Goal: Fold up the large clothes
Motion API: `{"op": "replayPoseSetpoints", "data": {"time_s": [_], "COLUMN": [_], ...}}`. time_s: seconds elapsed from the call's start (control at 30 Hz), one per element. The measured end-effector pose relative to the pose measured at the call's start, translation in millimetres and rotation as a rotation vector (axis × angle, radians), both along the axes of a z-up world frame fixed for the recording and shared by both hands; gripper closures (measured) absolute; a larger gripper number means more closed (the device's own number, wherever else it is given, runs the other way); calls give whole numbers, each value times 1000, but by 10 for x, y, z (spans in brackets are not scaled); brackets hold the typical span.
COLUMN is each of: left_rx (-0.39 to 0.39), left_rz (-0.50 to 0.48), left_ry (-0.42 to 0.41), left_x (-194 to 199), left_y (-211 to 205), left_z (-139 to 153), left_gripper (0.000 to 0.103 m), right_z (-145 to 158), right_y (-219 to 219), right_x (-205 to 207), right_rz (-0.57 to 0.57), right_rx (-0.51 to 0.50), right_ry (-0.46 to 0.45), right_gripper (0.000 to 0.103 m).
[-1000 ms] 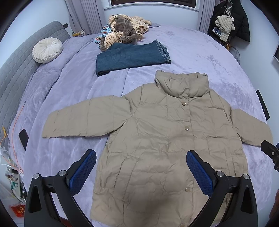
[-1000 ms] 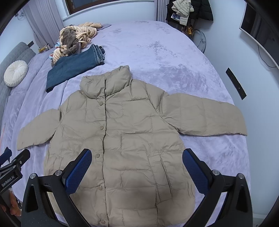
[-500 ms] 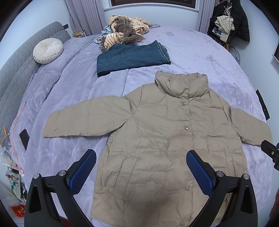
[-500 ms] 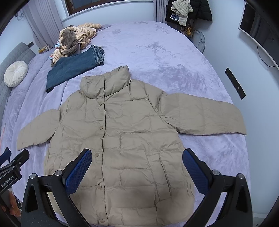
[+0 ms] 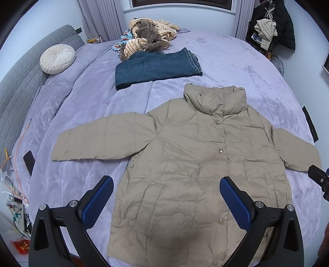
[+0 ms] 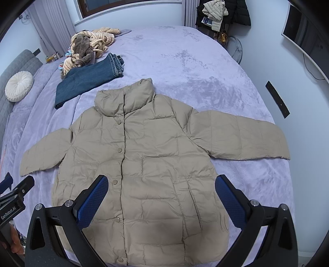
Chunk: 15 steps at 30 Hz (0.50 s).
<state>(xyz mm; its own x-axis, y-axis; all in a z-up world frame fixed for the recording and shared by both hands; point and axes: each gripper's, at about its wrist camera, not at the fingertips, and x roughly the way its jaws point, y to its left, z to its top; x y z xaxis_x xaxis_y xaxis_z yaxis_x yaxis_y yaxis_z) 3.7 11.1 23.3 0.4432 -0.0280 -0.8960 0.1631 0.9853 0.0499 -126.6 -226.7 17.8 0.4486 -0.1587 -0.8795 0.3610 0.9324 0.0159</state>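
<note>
A beige quilted puffer jacket [image 5: 197, 164] [image 6: 148, 160] lies flat and buttoned on the lavender bed [image 5: 236, 67], collar far, hem near, both sleeves spread out sideways. My left gripper [image 5: 166, 193] hovers open above the jacket's lower left part, nothing between its blue pads. Over the jacket's lower front my right gripper [image 6: 162, 191] is open too and holds nothing. The left sleeve [image 5: 98, 141] reaches toward the bed's left side, the right sleeve [image 6: 242, 139] toward its right edge. Each gripper's tip shows at the edge of the other's view.
Folded blue jeans [image 5: 156, 67] lie beyond the collar, with a heap of striped and brown clothes [image 5: 148, 39] behind them. A round white cushion [image 5: 57, 59] rests by the grey headboard [image 5: 18, 86]. A dark phone [image 5: 28, 162] lies at the bed's left edge. Coats hang at the back right [image 6: 218, 14].
Both grippers have stayed open and nearly still; the views shifted only very slightly. The jacket has not moved.
</note>
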Motion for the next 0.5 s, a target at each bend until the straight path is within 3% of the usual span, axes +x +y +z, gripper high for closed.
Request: {"op": "replayPoseSetpoints", "data": {"time_s": [0.5], "left_rx": [1], "left_rz": [-1], "left_ry": [-2], "left_x": [24], "left_y": [15], "left_z": [-42], "left_gripper": [0], "right_z": [-3], "right_y": [7], "right_x": [-1], "right_rz": [1], "right_rx": [-3], "right_ry": [0], "right_gripper": [0]}}
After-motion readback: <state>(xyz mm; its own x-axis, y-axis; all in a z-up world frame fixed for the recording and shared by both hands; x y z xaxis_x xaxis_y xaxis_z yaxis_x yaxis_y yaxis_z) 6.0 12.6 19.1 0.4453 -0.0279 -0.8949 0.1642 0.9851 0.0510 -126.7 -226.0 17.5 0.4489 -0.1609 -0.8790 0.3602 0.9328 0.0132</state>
